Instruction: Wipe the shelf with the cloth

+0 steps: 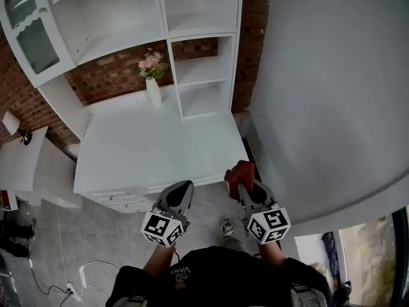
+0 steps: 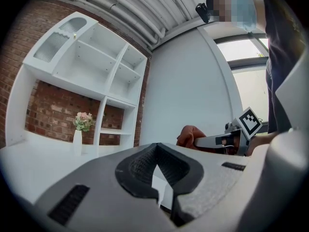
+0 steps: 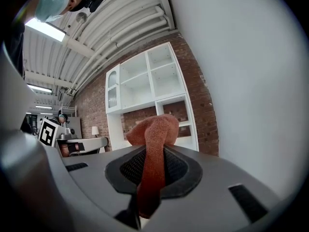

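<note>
Nearest, the person's dark top (image 1: 211,277) carries white print that seems to read "VANS". The left gripper (image 1: 184,187) has its jaws pressed together on nothing. Beside it, the right gripper (image 1: 245,188) is clamped on the rust-red cloth (image 1: 241,171), which bunches above the jaw tips, held short of the white desk top (image 1: 153,147). Farther back a white vase (image 1: 153,92) of pink flowers stands beside the white shelf (image 1: 206,70), against the brick wall (image 1: 108,77).
</note>
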A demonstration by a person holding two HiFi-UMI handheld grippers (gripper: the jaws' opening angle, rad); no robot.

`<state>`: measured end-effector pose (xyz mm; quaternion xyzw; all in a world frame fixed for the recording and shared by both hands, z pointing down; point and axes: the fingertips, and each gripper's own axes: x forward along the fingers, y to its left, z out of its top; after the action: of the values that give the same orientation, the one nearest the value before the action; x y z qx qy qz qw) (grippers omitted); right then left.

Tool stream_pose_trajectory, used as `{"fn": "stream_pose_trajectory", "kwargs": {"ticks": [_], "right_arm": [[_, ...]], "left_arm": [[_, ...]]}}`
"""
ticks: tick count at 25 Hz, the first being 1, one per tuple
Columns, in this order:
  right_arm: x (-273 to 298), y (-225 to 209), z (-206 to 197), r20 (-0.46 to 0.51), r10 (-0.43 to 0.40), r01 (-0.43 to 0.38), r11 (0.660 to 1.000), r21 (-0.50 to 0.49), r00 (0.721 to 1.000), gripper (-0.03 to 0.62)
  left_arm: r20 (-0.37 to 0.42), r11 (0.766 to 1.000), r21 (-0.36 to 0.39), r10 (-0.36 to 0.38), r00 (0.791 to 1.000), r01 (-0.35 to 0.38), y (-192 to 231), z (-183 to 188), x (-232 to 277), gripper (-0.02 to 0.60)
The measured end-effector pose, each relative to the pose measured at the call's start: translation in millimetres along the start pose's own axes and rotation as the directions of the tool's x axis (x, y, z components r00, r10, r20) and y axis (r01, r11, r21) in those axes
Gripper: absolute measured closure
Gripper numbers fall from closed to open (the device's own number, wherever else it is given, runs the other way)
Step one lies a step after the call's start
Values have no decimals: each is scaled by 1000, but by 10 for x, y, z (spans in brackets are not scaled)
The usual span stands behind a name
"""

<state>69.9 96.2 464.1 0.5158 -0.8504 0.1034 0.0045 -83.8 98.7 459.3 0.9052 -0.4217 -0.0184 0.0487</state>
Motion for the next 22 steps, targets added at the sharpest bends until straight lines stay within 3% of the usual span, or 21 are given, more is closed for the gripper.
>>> {"fn": "stream_pose_trajectory", "kwargs": {"ticks": [10,15,22], "right_arm": [[729,-750,272,-24,136,-137,990,-18,990,539],[941,-996,341,-39,200,-202,979,-32,979,539],[1204,-1183,376,-37,248,-250,967,-44,968,539]], "left_arm": [[12,992,15,121,993,-121,212,131,906,575],[19,982,9,191,981,-191,271,130,1172,575],[1,972,29,235,972,-235,335,83,1363,575]]}}
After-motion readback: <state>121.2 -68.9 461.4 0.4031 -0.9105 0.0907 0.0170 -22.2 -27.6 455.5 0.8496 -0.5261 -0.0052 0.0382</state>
